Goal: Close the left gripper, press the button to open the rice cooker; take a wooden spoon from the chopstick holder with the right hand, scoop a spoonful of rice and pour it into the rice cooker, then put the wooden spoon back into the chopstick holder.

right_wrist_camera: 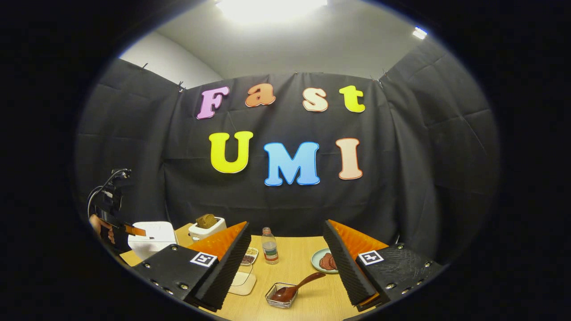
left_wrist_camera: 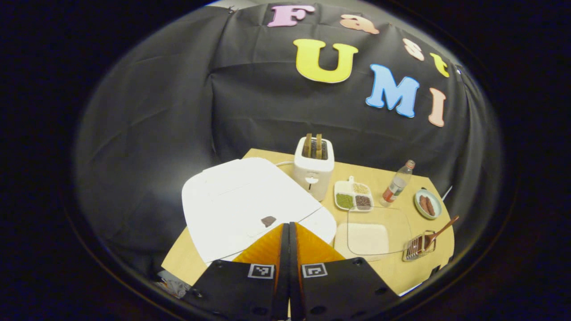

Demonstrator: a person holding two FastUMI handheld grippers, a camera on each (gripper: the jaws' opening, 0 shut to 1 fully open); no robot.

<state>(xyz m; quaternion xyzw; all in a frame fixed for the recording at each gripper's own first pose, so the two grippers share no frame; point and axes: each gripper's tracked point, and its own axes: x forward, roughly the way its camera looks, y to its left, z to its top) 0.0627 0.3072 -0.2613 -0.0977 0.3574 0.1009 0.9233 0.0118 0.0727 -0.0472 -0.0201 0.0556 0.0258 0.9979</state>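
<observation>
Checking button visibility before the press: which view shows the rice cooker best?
Left gripper view: the rice cooker is seen from above, its white lid closed and its dark button near the shut left gripper. Right gripper view shows the rice cooker small at the left edge, partly hidden by a finger.

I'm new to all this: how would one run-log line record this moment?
left tool: shut, above closed white rice cooker | right tool: open, empty | brown wooden spoon: in clear holder

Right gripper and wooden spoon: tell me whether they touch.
Apart. In the right gripper view the right gripper is open, and the wooden spoon lies in its holder between the fingers, table showing around it.
</observation>
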